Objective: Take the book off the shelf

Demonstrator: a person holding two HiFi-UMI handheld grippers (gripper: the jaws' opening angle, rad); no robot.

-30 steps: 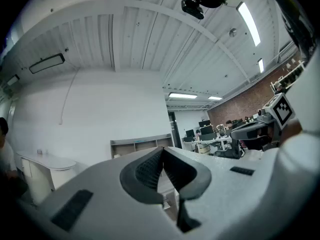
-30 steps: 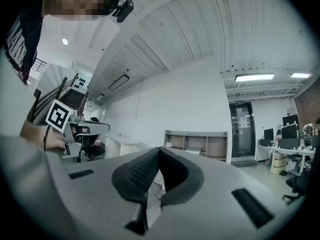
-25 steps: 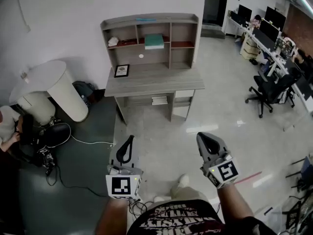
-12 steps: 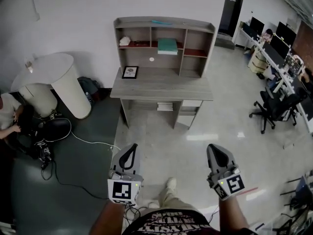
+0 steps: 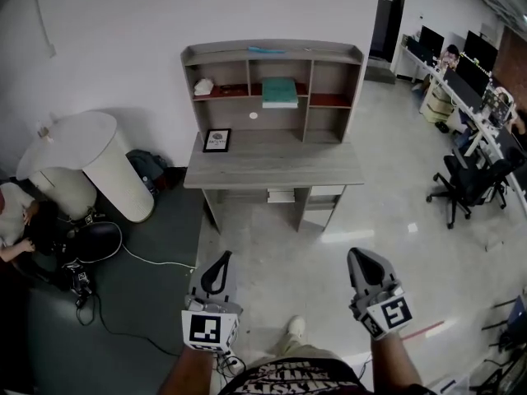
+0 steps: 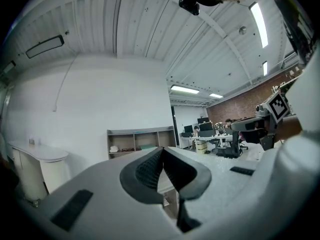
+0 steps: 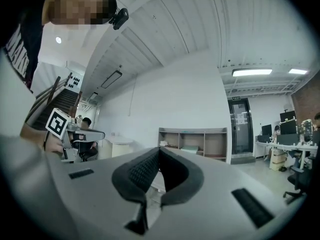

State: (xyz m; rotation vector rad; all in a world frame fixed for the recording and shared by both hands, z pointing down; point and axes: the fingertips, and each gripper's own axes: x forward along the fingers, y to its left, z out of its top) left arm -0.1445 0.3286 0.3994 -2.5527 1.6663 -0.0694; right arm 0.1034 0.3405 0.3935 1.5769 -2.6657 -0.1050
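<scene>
A teal book (image 5: 280, 91) lies flat in the middle compartment of the grey shelf unit (image 5: 272, 53) that tops a desk (image 5: 273, 164) against the white wall. It shows small in the left gripper view as the book (image 6: 148, 146) and in the right gripper view as the book (image 7: 193, 149). My left gripper (image 5: 221, 257) and right gripper (image 5: 360, 258) hang low in the head view, well short of the desk. Both are shut with nothing between the jaws. They point toward the shelf.
A white round table (image 5: 82, 151) stands left of the desk, with a seated person (image 5: 12, 220), bags and cables on the floor. A small framed picture (image 5: 216, 140) sits on the desk. Office chairs (image 5: 469, 183) and workstations (image 5: 461, 64) fill the right side.
The head view has shifted, and the desk and shelf now sit a little lower and more central. Both grippers stay shut and low, nearly unchanged in the view.
</scene>
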